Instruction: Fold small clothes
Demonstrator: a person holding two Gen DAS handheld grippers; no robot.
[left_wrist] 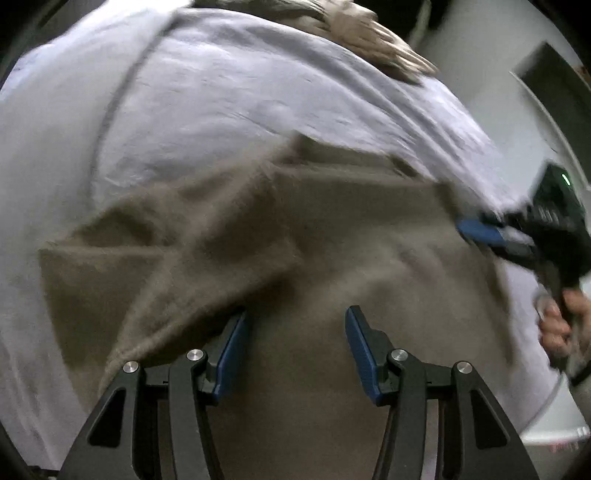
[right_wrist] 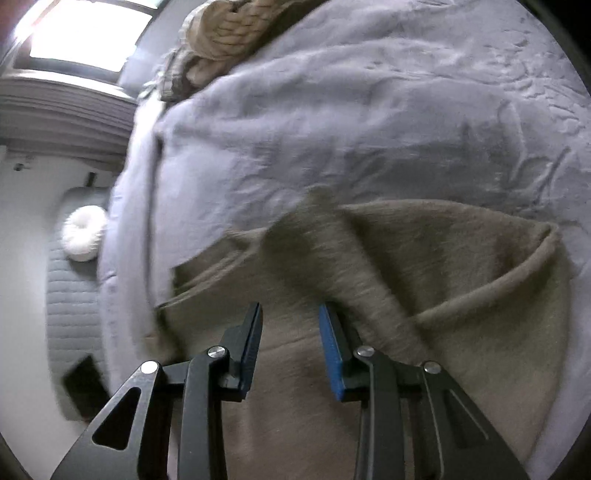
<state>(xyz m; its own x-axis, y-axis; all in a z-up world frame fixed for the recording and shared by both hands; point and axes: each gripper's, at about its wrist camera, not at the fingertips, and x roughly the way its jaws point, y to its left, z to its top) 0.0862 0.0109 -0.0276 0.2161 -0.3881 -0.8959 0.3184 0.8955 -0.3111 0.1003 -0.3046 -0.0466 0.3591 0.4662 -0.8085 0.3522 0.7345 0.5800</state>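
A taupe-brown garment lies spread on a pale lavender bedspread. One part of it is folded over at the left, with a hemmed edge near my left finger. My left gripper is open and empty, just above the garment's near part. The right gripper shows at the garment's right edge, held by a hand. In the right wrist view the garment has a folded flap with a hem at the right. My right gripper is open over the cloth, holding nothing.
A beige knitted garment lies at the far end of the bedspread; it also shows in the left wrist view. A white round cushion sits on a grey quilted seat beside the bed. A bright window is beyond.
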